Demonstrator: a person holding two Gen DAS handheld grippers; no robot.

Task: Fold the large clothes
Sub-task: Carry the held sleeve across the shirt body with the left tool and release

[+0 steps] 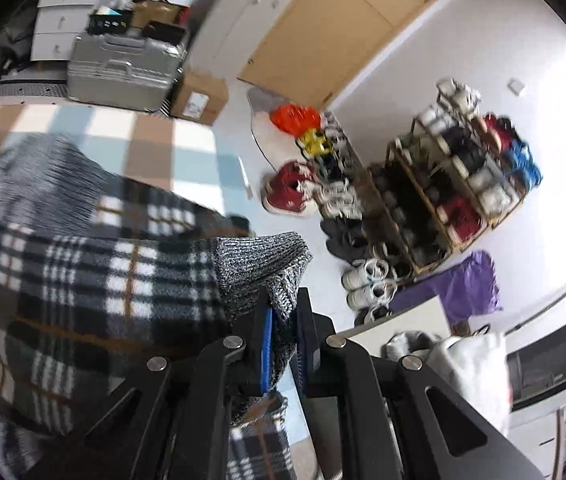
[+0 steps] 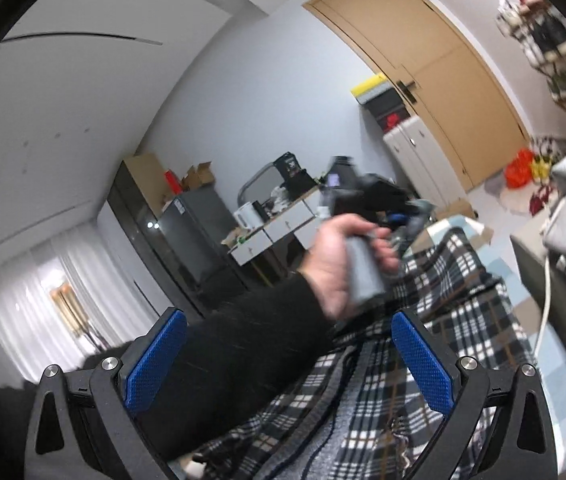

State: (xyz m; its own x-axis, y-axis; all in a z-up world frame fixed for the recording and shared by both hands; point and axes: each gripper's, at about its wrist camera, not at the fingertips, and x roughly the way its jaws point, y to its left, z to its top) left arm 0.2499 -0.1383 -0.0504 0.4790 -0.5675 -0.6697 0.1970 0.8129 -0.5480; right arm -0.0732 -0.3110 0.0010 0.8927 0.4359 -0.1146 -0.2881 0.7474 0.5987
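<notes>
Left tongs (image 1: 283,344): clamped on the grey knitted cuff (image 1: 267,264) of a black-and-white plaid garment (image 1: 83,276).
Right tongs (image 2: 287,356): spread wide, empty, above the plaid garment (image 2: 423,360).
Far right: wooden shoe rack (image 1: 451,200).

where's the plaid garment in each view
Left wrist: plaid garment fills the lower left, its grey knit edge pinched in the left hand-held gripper.
Right wrist: it lies bottom centre-right, beyond the open right hand-held gripper.
Shared landmark: the wooden door.
</notes>
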